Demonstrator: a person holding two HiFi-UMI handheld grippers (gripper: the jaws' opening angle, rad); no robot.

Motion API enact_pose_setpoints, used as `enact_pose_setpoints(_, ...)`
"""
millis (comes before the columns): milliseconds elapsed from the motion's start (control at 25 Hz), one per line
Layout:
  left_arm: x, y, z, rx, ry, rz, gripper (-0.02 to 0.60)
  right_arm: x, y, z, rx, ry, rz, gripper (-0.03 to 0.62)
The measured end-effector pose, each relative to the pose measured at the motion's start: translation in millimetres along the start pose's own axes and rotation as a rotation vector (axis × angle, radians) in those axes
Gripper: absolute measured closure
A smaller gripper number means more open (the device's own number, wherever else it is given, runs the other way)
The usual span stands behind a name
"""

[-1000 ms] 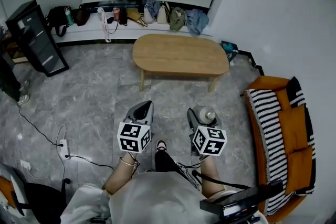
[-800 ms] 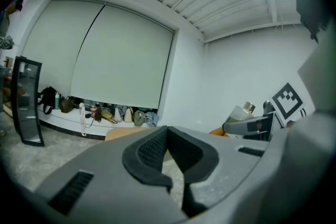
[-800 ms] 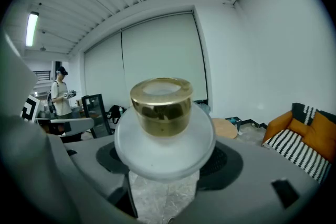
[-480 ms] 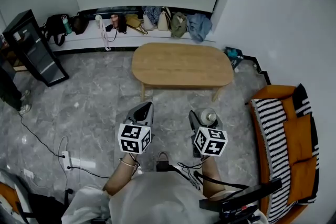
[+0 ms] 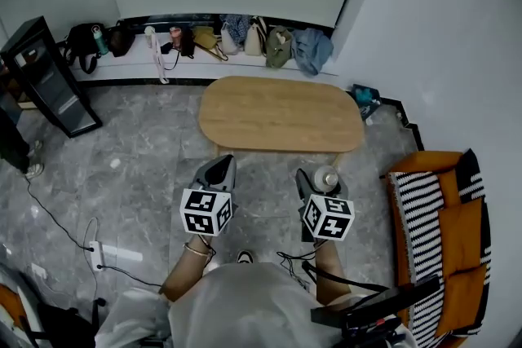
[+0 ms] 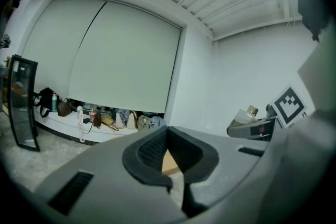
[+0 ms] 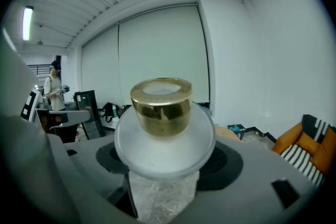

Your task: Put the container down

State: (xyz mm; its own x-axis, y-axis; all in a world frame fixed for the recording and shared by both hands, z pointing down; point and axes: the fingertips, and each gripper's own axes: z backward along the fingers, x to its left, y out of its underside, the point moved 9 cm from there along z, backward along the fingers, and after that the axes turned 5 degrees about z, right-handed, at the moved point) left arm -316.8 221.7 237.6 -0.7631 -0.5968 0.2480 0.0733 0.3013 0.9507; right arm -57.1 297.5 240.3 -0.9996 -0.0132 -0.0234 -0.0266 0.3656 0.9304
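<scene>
Marble floor [image 5: 139, 167] | wooden table [image 5: 281, 114] ahead, bags [image 5: 245, 33] along wall | right gripper [image 5: 320, 182] pinches gold-capped container [image 7: 160, 107] | left gripper [image 5: 218, 167] jaws together

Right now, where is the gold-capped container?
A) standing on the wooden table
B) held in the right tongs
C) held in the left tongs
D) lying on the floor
B: the right gripper view shows the container clamped between the jaws of the right tongs, and the head view shows it not yet over the wooden table.
</scene>
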Motion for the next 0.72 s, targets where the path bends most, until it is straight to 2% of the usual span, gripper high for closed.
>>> enact_pose_setpoints(320,-0.4,-14.8,-48.9,0.001,0.004,-0.032,0.574,-35.2,-13.7,-37.2,-0.015,0.005,-0.024,0.24)
enact_pose_setpoints(720,0.7,-16.5,-89.2,0.033,0.028,-0.038,0.574,-60.3,-14.6,-59.7,-0.002,0.028,-0.061,0.24)
